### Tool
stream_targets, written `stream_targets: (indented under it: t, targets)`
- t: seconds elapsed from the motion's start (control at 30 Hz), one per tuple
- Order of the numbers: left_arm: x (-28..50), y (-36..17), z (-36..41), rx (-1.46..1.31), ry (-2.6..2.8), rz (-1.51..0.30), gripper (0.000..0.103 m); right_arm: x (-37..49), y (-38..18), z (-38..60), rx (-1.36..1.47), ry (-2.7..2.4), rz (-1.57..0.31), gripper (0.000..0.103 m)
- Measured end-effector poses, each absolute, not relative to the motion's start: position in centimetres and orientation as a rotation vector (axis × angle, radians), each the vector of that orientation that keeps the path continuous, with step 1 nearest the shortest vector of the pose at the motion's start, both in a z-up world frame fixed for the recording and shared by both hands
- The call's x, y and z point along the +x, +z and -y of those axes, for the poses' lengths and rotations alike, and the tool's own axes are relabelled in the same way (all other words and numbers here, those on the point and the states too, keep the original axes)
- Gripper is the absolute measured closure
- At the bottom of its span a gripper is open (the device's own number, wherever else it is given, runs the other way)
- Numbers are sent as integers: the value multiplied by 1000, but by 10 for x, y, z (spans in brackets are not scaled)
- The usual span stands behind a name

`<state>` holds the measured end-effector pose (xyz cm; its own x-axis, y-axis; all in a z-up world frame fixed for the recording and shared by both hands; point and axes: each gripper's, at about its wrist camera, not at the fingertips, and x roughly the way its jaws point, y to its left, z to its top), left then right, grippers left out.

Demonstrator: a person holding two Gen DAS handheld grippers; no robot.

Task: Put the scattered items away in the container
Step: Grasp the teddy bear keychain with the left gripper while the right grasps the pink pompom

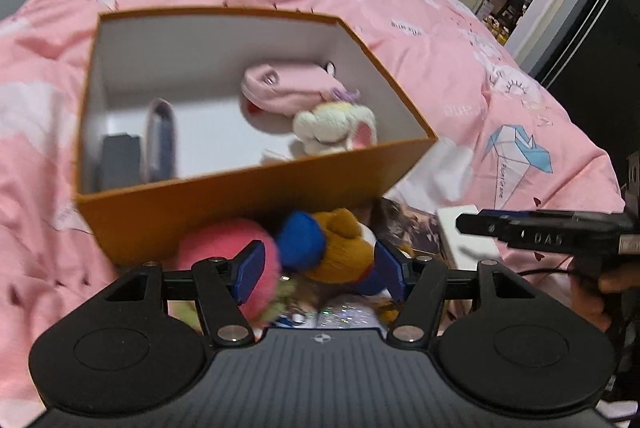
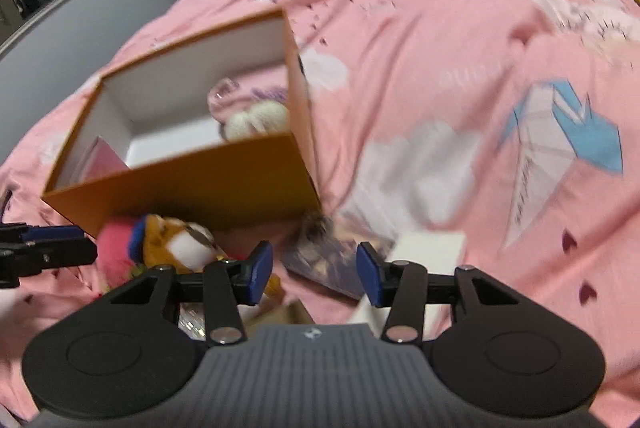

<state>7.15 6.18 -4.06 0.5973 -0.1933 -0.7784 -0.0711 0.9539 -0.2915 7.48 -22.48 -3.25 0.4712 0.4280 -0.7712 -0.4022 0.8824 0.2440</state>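
Resting on a bed under a pink printed quilt [image 1: 420, 40], one orange cardboard box [image 1: 224, 200] with a white inside stands open, well in from the bed's far edge. Four things lie inside it: one pink plush [image 1: 280, 88] and one cream plush rabbit [image 1: 336, 126] against the right wall, one grey block [image 1: 120, 160] and one purplish flat item [image 1: 160, 136] at the left wall; blur makes those last two hard to name.

Outside, against the box's near wall toward the bed's near edge, sit one pink plush ball [image 1: 224, 248] and one plush toy in brown, white and blue [image 1: 320, 244], touching each other. Beside them lie one dark printed card or booklet [image 2: 332, 260] and one white box [image 2: 432, 248].

The left hand-held gripper [image 1: 320, 268] hangs over the two plush toys with its jaws spread wide, both toys lying in the gap, the pads seemingly not pressing. The right hand-held gripper [image 2: 314, 272] hovers above the printed card, jaws partly apart and gripping nothing.
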Motion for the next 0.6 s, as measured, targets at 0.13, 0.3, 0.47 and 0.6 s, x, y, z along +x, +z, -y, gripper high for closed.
stream_targets:
  t: [0.13, 0.3, 0.47, 0.6]
  targets:
    - [88, -57, -50, -373, -90, -1020, 32, 74, -40, 223, 22, 530, -960, 52]
    - [101, -83, -41, -485, -95, -1120, 32, 74, -43, 224, 1, 531, -964, 53]
    - [110, -95, -51, -671, -3, -1122, 31, 77, -49, 226, -3, 514, -981, 52]
    - [114, -99, -52, -752, 82, -1116, 29, 77, -50, 224, -5, 527, -985, 52]
